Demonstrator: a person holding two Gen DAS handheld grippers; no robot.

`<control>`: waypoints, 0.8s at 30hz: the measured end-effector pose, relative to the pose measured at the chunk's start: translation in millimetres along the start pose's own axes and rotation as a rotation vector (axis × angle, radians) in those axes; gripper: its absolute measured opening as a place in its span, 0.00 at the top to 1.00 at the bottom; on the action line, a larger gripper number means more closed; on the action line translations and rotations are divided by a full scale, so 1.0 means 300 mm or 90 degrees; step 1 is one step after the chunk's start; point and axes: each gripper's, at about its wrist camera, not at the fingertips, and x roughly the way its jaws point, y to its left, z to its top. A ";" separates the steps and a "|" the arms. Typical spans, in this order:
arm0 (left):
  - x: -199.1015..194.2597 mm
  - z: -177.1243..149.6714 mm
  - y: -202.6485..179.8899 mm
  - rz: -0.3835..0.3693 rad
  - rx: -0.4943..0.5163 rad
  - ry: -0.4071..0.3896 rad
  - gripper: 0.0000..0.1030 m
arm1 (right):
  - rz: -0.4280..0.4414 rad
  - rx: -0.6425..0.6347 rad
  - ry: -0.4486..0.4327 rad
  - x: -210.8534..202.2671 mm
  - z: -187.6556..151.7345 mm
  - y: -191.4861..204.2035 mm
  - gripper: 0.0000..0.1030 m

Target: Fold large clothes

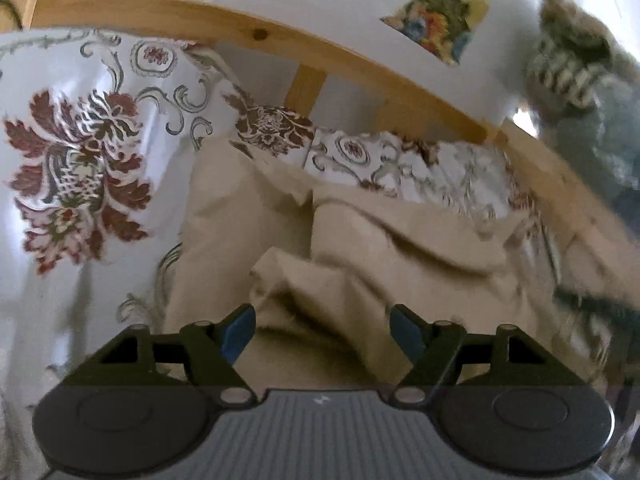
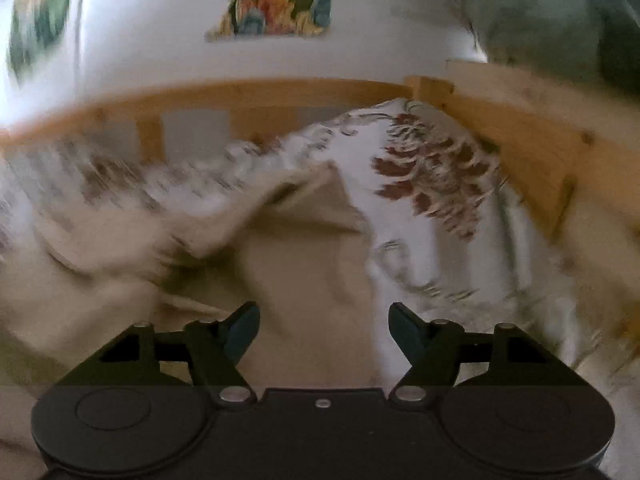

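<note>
A large beige garment point(image 1: 360, 248) lies rumpled in folds on a bed covered by a white sheet with red flower prints point(image 1: 76, 168). My left gripper point(image 1: 322, 326) hovers just above the beige cloth, jaws wide apart, nothing between the blue pads. In the right wrist view the same beige garment point(image 2: 304, 256) spreads below and to the left, one corner raised toward the headboard. My right gripper point(image 2: 324, 326) stands open over it, with no cloth pinched. The right view is blurred.
A wooden bed frame rail point(image 1: 248, 36) runs behind the bedding, and a side rail point(image 2: 520, 140) borders the bed at right. A floral picture point(image 2: 276, 4) hangs on the white wall. Grey-green cloth point(image 1: 592, 128) piles beyond the frame at right.
</note>
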 end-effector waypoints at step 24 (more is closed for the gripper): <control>0.107 -0.016 -0.105 0.093 -0.020 0.010 0.43 | -0.084 -0.098 0.013 0.155 0.015 0.158 0.62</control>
